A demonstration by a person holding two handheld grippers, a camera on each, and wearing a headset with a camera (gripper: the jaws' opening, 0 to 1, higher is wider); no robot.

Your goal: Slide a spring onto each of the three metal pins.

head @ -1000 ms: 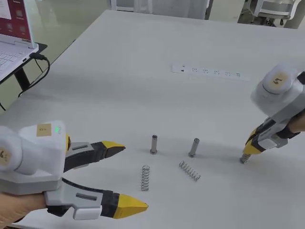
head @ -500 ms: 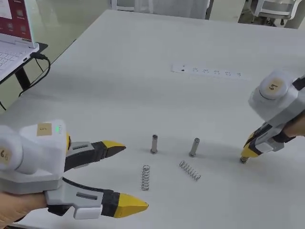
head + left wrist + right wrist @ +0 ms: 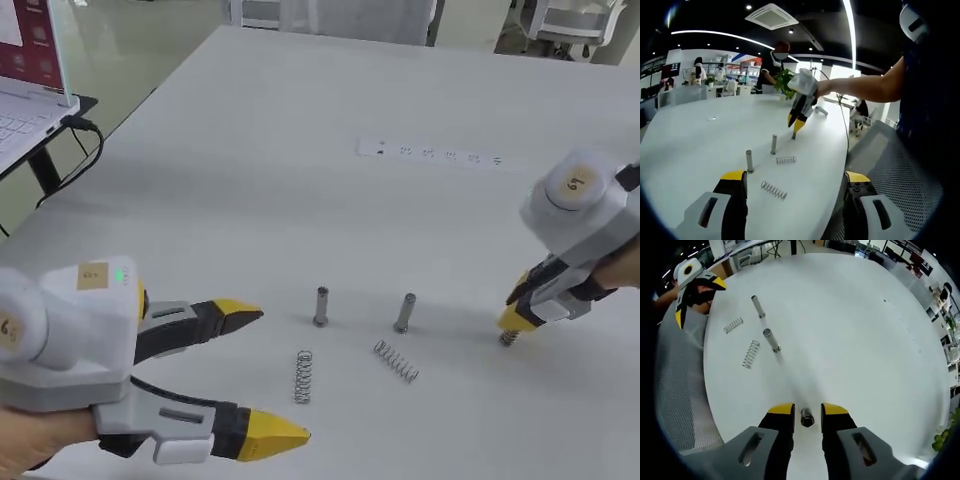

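Right gripper (image 3: pixel 807 409): jaws narrowed either side of a spring (image 3: pixel 807 418), judged seated on the third pin at 3 o'clock of the row; contact cannot be told. Risk: a sideways drag on release tips it over. Left gripper (image 3: pixel 278 372): jaws spread wide. Two bare pins (image 3: pixel 321 306) stand. Loose springs (image 3: pixel 303 377) at their 6 o'clock on the table (image 3: pixel 300 150) may roll if nudged.

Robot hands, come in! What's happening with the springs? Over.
Left gripper open, empty, hovering. Right gripper straddling a spring on the third pin. Two pins bare, two springs loose on the table.
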